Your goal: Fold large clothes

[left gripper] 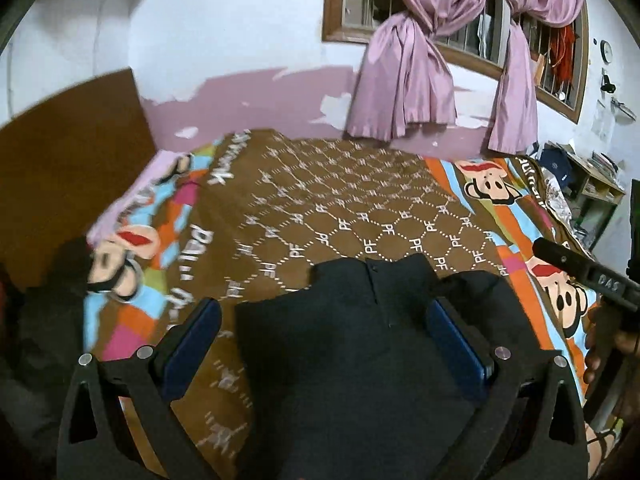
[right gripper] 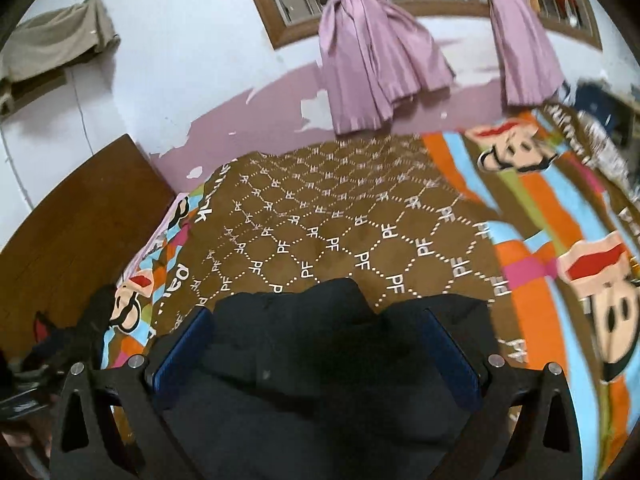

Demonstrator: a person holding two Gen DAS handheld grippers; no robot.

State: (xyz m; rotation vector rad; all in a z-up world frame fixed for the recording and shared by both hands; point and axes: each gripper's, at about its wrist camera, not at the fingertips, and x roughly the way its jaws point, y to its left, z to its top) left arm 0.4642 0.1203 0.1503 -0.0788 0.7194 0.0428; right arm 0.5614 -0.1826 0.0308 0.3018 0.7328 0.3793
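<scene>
the dark garment (left gripper: pixel 352 344) is lying at 6 o'clock on the brown patterned bedspread (left gripper: pixel 360 200). the left gripper (left gripper: pixel 324 344) is spreading wide over it, and the right gripper (right gripper: pixel 316 356) is likewise gaping wide, gripping nothing. purple curtains (right gripper: pixel 376 60) are hanging at 12 o'clock.

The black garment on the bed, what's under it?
The black garment lies on a brown blanket with a PF pattern and cartoon monkeys along the borders. The part directly beneath is covered, so anything there can't be seen. Both claws are open.
</scene>
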